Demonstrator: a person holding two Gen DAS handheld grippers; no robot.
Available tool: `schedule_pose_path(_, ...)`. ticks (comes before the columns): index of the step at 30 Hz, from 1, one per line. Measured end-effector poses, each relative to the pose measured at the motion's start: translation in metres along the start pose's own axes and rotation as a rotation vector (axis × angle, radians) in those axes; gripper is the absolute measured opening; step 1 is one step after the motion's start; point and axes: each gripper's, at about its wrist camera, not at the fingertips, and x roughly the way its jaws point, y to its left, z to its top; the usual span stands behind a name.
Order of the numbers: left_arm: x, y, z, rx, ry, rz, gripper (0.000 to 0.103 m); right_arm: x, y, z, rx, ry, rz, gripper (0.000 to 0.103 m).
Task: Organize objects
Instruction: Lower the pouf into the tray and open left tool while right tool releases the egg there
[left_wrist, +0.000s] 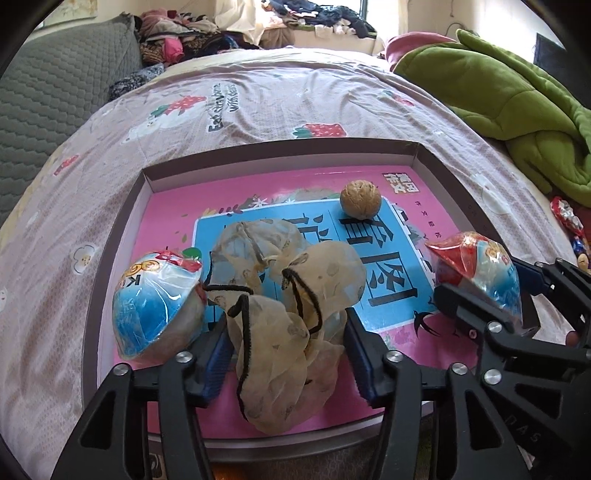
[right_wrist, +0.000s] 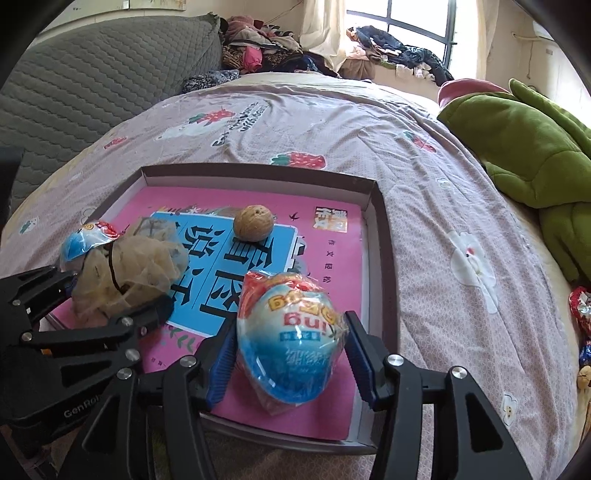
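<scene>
In the left wrist view, the left gripper (left_wrist: 286, 354) stood spread over the near part of a shallow box (left_wrist: 280, 155) on the bed (left_wrist: 258, 103). A bundle of beige mesh bags (left_wrist: 291, 295) tied with black cord lay between its blue pads (left_wrist: 216, 363), which did not press on it. A blue egg-shaped snack pack (left_wrist: 159, 302) lay just left of the bundle, touching it. A walnut (left_wrist: 360, 199) sat farther back on the pink book (left_wrist: 417, 221) that lined the box. At the right, the right gripper (left_wrist: 491, 295) had a second pack (left_wrist: 480, 269) between its fingers.

In the right wrist view, the right gripper (right_wrist: 288, 365) was spread around that second pack (right_wrist: 291, 339), which rested in the box's near right corner; whether the pads touched it could not be told. The bundle (right_wrist: 129, 273) and first pack (right_wrist: 83, 240) lay at the left, the walnut (right_wrist: 253, 223) behind. A green blanket (right_wrist: 524, 155) lay on the bed (right_wrist: 424, 147) at the right.
</scene>
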Motion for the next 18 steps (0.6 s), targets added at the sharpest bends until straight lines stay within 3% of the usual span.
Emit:
schedule_pose_path(4, -0.006, 0.003, 0.001, -0.012, -0.006, -0.004, 0.062, -0.007, -0.004, 0.001, 0.013, -0.011, 0.0, 0.055)
schedule_pose_path(8, -0.013, 0.006, 0.005, -0.029, -0.007, -0.052, 0.073, -0.013, -0.006, 0.002, 0.023, -0.017, 0.006, 0.055)
schedule_pose_path(18, -0.037, 0.007, 0.013, -0.04, -0.047, -0.043, 0.075, -0.031, -0.011, 0.006, 0.037, -0.04, 0.008, 0.055)
